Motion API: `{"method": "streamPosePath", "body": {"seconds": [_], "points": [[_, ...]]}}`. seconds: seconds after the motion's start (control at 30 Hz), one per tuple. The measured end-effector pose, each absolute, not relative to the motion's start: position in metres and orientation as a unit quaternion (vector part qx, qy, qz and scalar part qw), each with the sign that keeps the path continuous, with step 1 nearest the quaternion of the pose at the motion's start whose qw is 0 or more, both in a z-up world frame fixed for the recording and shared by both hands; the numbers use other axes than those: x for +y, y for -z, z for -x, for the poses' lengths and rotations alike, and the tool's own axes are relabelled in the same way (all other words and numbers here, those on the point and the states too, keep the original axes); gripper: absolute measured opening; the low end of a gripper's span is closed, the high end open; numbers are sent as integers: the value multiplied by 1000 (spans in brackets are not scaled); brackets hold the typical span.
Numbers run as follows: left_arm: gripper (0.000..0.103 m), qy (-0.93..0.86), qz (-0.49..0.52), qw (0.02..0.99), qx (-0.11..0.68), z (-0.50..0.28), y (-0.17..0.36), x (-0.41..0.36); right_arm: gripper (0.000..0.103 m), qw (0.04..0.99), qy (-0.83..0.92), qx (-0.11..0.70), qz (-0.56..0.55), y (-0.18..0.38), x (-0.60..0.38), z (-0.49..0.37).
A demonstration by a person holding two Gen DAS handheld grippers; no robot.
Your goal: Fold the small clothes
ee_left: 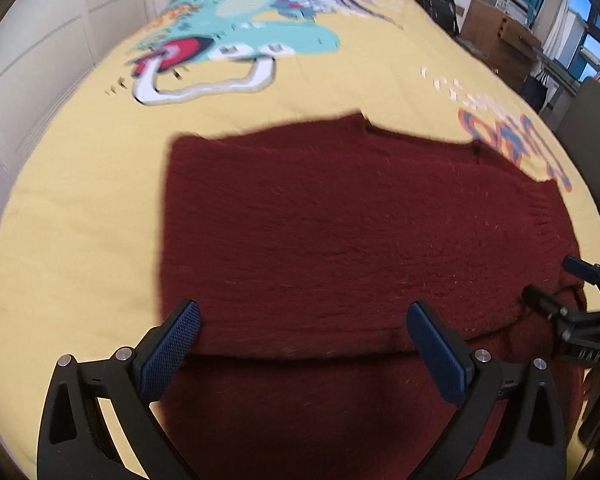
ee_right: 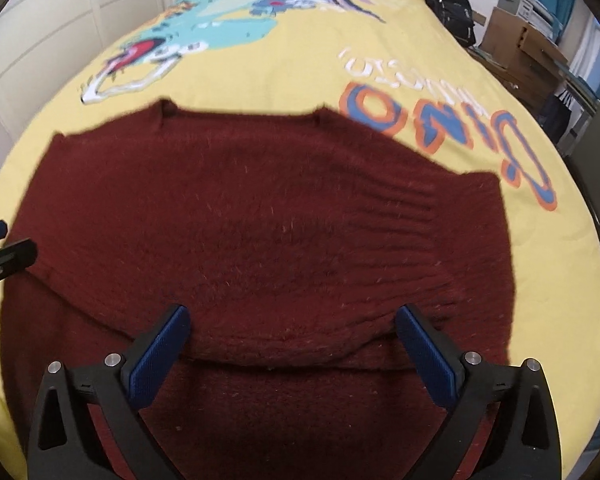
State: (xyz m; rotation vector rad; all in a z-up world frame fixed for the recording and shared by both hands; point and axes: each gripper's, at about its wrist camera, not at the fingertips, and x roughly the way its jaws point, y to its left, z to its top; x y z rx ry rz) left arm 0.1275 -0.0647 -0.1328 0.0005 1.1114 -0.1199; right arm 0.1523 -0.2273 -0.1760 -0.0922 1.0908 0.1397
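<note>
A dark red knitted sweater (ee_left: pixel 332 216) lies spread on the yellow printed bedspread (ee_left: pixel 80 208) of a bed, its neckline toward the far side and its near portion doubled so that a folded edge (ee_right: pixel 300 356) runs left to right just beyond both grippers. The left gripper (ee_left: pixel 304 344) hangs over the near left part of the garment with its blue pads spread wide and nothing between them. The right gripper (ee_right: pixel 292 344) hangs likewise over the near right part, pads equally spread and empty.

The fold appears partly made: the sleeves seem to be tucked over the body, and one ribbed cuff (ee_right: pixel 428 216) lies across the right side. The step in hand is judged to be taking the folded edge at two points. To do it well, each gripper should descend onto the edge near its own corner, catch all layers of the thick knit together, then close firmly. Both should lift evenly, since uneven height would skew the fold and the fuzzy layers may slip apart.
</note>
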Motion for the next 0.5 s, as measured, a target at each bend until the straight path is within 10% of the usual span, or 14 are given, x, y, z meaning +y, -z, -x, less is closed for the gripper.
{"method": "streamPosePath", "body": {"seconds": [0.5], "points": [[102,89,-28,819,566,-127,176,-40,102,852,-16,523,-8,192,-302,-137]]}}
